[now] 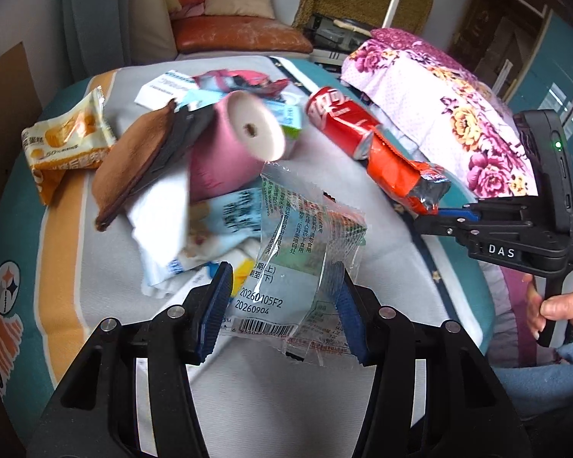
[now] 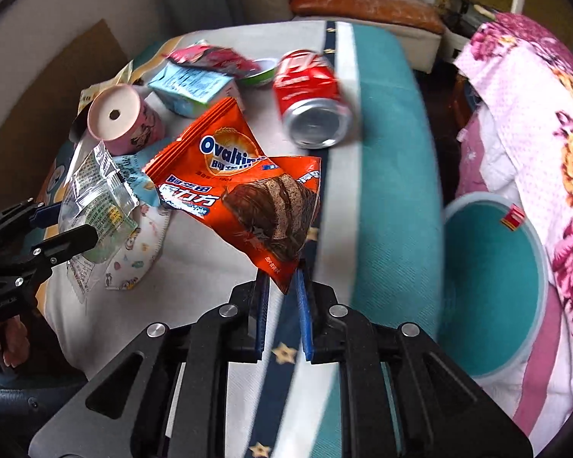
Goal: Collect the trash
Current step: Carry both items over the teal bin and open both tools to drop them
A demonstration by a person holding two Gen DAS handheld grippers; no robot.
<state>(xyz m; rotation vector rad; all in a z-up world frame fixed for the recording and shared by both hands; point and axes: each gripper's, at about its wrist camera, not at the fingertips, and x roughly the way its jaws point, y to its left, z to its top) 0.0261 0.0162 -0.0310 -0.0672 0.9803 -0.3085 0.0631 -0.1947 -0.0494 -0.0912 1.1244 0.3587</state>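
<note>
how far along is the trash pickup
Early. One small scrap sits in the teal bin. In hand: the left gripper holds a clear wrapper, the right gripper an orange wrapper. Left: the red can, the pink cup, cartons and other wrappers.

Soft, even daylight, few shadows; strong fisheye bending and dark vignette at the edges; motion blur smears the red can (image 2: 311,99) and bed's teal border (image 2: 397,175)

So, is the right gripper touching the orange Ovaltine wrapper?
Touching. The right wrist view shows the right gripper pinching the orange Ovaltine wrapper by its bottom corner.
</note>
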